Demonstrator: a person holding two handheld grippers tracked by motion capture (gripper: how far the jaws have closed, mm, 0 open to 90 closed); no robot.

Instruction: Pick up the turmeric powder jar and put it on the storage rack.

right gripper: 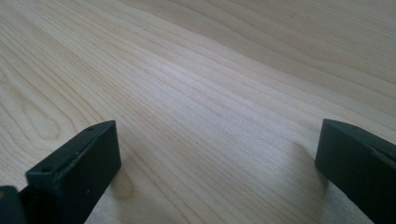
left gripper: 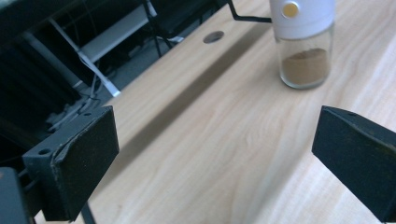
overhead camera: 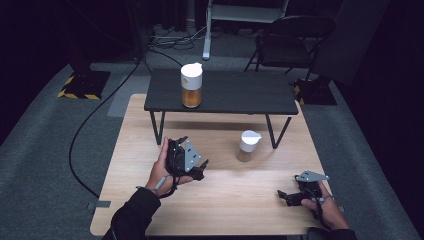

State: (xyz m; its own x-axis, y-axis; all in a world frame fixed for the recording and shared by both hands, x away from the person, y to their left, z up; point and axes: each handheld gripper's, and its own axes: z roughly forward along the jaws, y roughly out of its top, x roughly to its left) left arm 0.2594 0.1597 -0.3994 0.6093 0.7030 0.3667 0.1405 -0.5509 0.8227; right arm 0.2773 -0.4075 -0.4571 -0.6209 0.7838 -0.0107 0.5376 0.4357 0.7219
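A: Why is the left gripper point(overhead camera: 198, 169) held raised and tilted toward the middle of the table point(overhead camera: 220, 200)?

B: It seems to be aimed at the small jar point(overhead camera: 247, 145), which stands upright on the light wood just in front of the low black bench point(overhead camera: 225, 97). Its jaws are spread wide with nothing between them, so a reach for that jar is judged to be the step in hand.

A: And the right gripper point(overhead camera: 286, 196)?

B: It is kept low, near the table's near right edge, well apart from the jar. Its jaws are also spread wide and empty, as if it were parked.

A: What is given by the left gripper view that the high view lacks?

B: The jar's point(left gripper: 304, 44) contents can be made out: a brown powder filling the lower part of the clear glass, under a white cap with a yellow dot. From above, only a white top and a pale body are seen.

A: And the high view?

B: A taller jar point(overhead camera: 191, 85) with amber contents is shown on the bench, along with a folding chair point(overhead camera: 290, 42) behind it. The right gripper view offers bare wood grain between its jaws.
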